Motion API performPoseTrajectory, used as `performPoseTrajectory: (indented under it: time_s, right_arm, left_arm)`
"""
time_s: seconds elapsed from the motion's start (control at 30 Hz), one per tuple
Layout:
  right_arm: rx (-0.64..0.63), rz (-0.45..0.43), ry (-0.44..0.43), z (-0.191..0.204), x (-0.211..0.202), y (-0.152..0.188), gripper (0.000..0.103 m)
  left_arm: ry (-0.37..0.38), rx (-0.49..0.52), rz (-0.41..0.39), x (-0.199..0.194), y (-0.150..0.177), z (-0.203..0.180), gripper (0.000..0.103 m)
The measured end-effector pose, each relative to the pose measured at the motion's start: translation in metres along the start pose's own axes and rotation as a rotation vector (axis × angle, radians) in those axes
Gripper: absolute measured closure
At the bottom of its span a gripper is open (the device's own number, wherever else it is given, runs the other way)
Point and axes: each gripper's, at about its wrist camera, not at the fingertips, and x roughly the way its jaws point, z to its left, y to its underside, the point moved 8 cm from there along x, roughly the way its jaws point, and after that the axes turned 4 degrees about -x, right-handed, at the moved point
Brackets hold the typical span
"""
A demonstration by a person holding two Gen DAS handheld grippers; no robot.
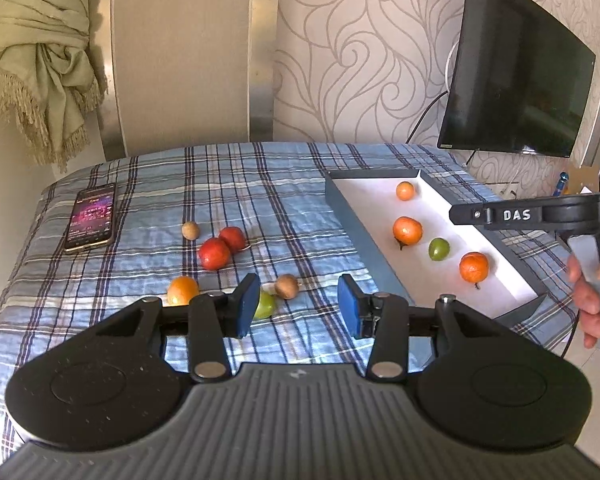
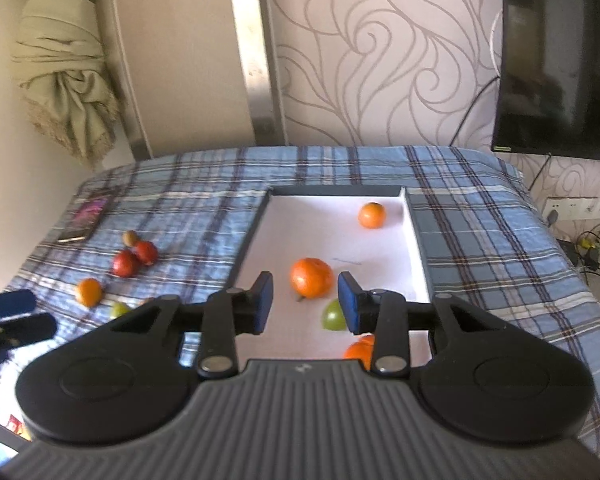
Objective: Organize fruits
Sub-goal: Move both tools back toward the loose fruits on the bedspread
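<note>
Plaid cloth carries a tray with its long axis running near to far; left gripper and right gripper gape empty, the right one's finger half-hiding a green fruit.

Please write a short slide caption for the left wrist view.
Open left gripper above loose fruit on plaid cloth; tray holds three oranges, one green fruit.

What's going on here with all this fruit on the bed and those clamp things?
A person holds a two-finger gripper in each hand and is sorting fruit into a tray on the plaid cloth. Three oranges and a green fruit already lie in it. The left gripper is open over the loose fruit, near a brown one. The right gripper is open and empty above the tray. Two red fruits and others wait outside.
</note>
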Motion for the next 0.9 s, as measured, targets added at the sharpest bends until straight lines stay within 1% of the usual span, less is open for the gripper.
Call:
performPoseTrajectory:
  time_s: [0.2, 0.33, 0.53, 0.67, 0.9]
  right_arm:
    - [-0.019, -0.003, -0.037, 0.027, -0.010, -0.003, 0.065]
    - [-0.035, 0.005, -0.068, 0.049, -0.011, -0.001, 0.065]
    - [-0.094, 0.032, -0.127, 0.089, -0.008, 0.007, 0.065]
    - [-0.117, 0.042, -0.132, 0.106, -0.005, 0.013, 0.065]
    - [-0.121, 0.072, -0.134, 0.122, 0.005, 0.019, 0.065]
  left_arm:
    - [-0.012, -0.009, 0.004, 0.001, 0.003, 0.017, 0.054]
    - [-0.040, -0.011, 0.008, 0.004, 0.004, 0.032, 0.054]
    - [-0.074, -0.021, 0.027, 0.013, 0.008, 0.063, 0.054]
    - [-0.083, -0.013, 0.039, 0.022, 0.010, 0.078, 0.054]
    - [-0.079, 0.005, 0.058, 0.045, 0.013, 0.097, 0.054]
